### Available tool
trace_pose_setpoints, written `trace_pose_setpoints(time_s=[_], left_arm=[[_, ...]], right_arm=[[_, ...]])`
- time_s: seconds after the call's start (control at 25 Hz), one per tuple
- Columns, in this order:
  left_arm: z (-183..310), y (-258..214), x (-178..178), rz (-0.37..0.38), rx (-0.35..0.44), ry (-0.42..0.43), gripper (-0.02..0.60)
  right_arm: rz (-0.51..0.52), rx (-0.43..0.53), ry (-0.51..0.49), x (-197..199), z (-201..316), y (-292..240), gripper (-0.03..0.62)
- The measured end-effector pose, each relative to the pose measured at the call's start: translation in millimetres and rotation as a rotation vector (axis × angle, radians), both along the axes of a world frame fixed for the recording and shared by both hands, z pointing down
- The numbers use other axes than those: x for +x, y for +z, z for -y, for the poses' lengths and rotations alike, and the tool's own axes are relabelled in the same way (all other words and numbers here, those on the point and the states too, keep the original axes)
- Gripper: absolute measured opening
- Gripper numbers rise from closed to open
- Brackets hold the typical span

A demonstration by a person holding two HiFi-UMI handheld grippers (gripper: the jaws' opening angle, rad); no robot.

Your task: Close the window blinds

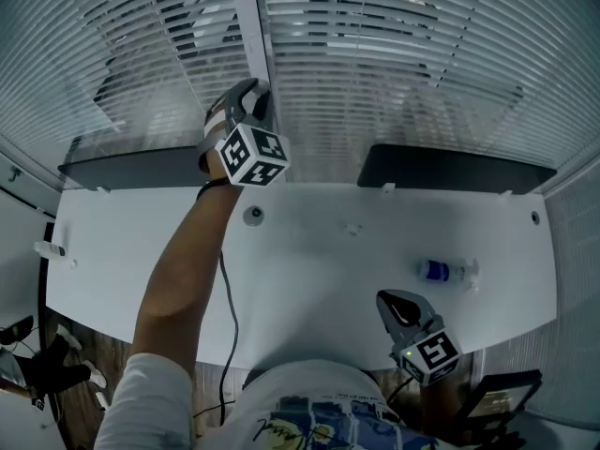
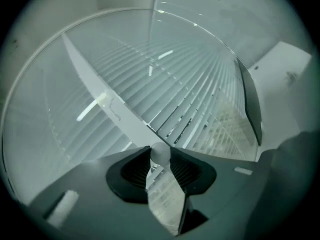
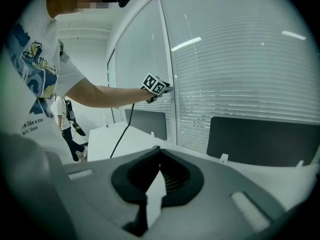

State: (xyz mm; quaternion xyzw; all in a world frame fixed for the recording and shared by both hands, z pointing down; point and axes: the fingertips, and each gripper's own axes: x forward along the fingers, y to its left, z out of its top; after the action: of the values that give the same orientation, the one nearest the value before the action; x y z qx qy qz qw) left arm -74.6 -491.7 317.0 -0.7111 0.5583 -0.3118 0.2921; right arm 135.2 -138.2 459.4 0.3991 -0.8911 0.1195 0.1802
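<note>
Right gripper [image 1: 395,301] hangs closed and empty over the bench [image 1: 309,256] edge while left gripper [image 1: 256,92] pinches the blinds' wand tip [image 2: 160,153].

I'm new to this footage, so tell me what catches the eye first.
The left gripper is up at the window blinds beside the window post, shut on a small white knob. The right gripper hangs shut and empty over the near edge of the white desk, near a lying bottle.

An office — white desk [image 1: 309,251], dark divider screens [image 1: 459,169], slatted window blinds [image 1: 375,64].
</note>
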Motion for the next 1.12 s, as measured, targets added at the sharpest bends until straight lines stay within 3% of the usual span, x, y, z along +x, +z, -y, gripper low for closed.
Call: trace_pose_setpoints(time_s=[0.16, 0.24, 0.44, 0.56, 0.68, 0.84, 0.96, 1.12], left_arm=[[0, -3, -5, -0.307, -0.059, -0.029, 0.126], [-1, -4, -7, -0.425, -0.080, -0.041, 0.126], [-2, -6, -12, -0.659, -0.112, -0.051, 0.126], [-2, -8, -13, -0.715, -0.116, -0.058, 0.126], [-5, -7, -12, -0.671, -0.111, -0.054, 0.129], [-7, -7, -11, -0.521, -0.094, -0.040, 0.152], [-13, 0, -7, -0.338, -0.071, -0.008, 0.167], [-17, 6, -6, -0.025, -0.023, 0.048, 0.176]], right_arm=[[0.012, -0.003, 0.000, -1, 1, 0, 0.003], [0.006, -0.003, -0.001, -1, 1, -1, 0.002], [0.007, -0.009, 0.001, 1, 0, 0, 0.002], [0.007, -0.009, -0.004, 1, 0, 1, 0.002], [0.003, 0.000, -0.005, 2, -1, -1, 0.002], [0.005, -0.005, -0.003, 1, 1, -1, 0.003], [0.008, 0.001, -0.001, 0, 2, -3, 0.002], [0.005, 0.007, -0.004, 0, 2, -3, 0.003]])
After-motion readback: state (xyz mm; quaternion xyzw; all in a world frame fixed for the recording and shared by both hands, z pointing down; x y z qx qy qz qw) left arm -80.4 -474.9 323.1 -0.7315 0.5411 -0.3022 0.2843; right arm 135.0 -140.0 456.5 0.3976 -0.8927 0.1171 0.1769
